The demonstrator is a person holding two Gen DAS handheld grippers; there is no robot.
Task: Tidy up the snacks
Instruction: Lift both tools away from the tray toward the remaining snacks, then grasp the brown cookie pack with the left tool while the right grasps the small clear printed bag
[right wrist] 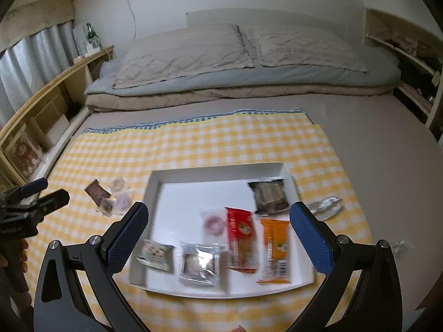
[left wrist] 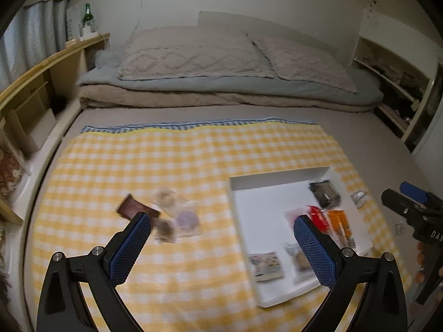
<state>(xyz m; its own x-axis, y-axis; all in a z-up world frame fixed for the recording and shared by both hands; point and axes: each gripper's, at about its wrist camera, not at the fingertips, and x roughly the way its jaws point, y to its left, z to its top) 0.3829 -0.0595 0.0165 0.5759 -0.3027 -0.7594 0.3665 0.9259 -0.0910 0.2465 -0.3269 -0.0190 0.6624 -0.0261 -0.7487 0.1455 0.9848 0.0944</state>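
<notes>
While both of your claws hang wide open and empty above the bed, the snacks lie in two groups on the yellow checked cloth (right wrist: 210, 144). Your left claw (left wrist: 221, 246) has the loose cluster (left wrist: 163, 215) just ahead and slightly to its left finger's side: a dark brown packet (left wrist: 135, 209) with a few clear-wrapped round sweets bunched against it, all lying flat on the cloth and outside the white tray (left wrist: 277, 193). The brown packet's long axis appears to run crosswise and a little diagonal to your left claw's reach, though the blur makes this uncertain. The tray sits off to that claw's right, partly beneath its right finger. Your right claw (right wrist: 218, 235) is directly over the tray (right wrist: 193, 185), with the sorted snacks between and just ahead of its fingers: a red bar (right wrist: 240, 238) and an orange bar (right wrist: 275, 250) side by side, their long axes running roughly along the claw's forward line, a dark packet (right wrist: 270, 196) beyond them at the far right corner, a pink ring sweet (right wrist: 213, 222) left of the red bar, and two pale packets (right wrist: 177, 260) nearest you. A crumpled silver wrapper (right wrist: 326, 206) lies on the cloth just outside the tray, beyond the right finger. I judge the loose cluster to be the left claw's job, since it is much the nearer; you would likely need to close across the brown packet's short side.
</notes>
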